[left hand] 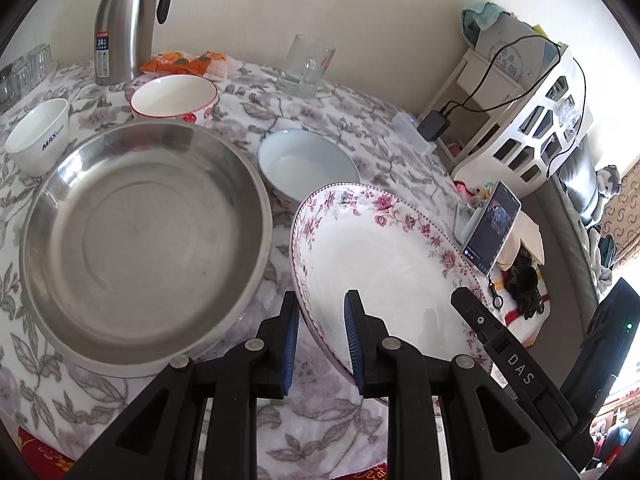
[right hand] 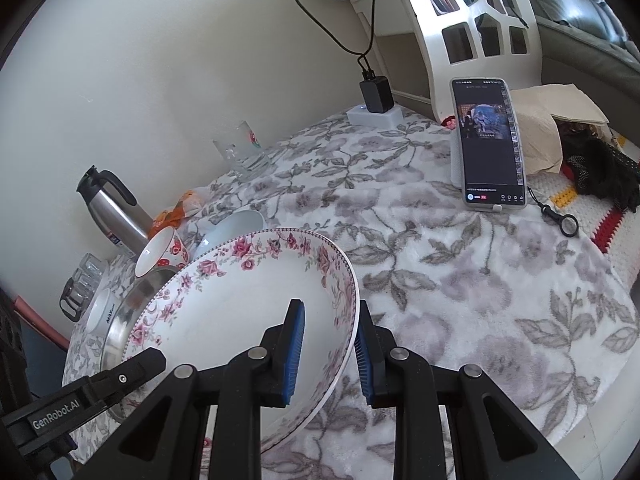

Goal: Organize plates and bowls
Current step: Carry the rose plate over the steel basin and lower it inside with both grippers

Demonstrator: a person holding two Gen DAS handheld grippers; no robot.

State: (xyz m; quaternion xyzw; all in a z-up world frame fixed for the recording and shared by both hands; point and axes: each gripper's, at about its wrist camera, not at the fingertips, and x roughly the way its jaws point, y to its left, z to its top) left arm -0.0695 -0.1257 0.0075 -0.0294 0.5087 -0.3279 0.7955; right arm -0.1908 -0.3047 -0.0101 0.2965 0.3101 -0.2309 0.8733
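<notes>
A white plate with a pink flower rim point(left hand: 384, 256) is tilted above the table, held from both sides. My left gripper point(left hand: 322, 340) straddles its near-left rim, and my right gripper point(right hand: 330, 350) straddles its right rim point(right hand: 340, 280). Both pairs of blue pads sit around the rim; a gap shows at each. A large steel basin point(left hand: 144, 240) lies left of the plate. Behind stand a pale bowl point(left hand: 306, 164), a red-rimmed bowl point(left hand: 174, 98) and a small white bowl point(left hand: 38, 136).
A steel thermos point(left hand: 124, 20), a glass mug point(left hand: 306, 66) and snack packets point(left hand: 188, 64) stand at the back. A phone on a stand point(right hand: 486, 144), a charger point(right hand: 374, 98) and a white rack point(left hand: 532, 120) are to the right. Small glasses point(right hand: 82, 284) sit far left.
</notes>
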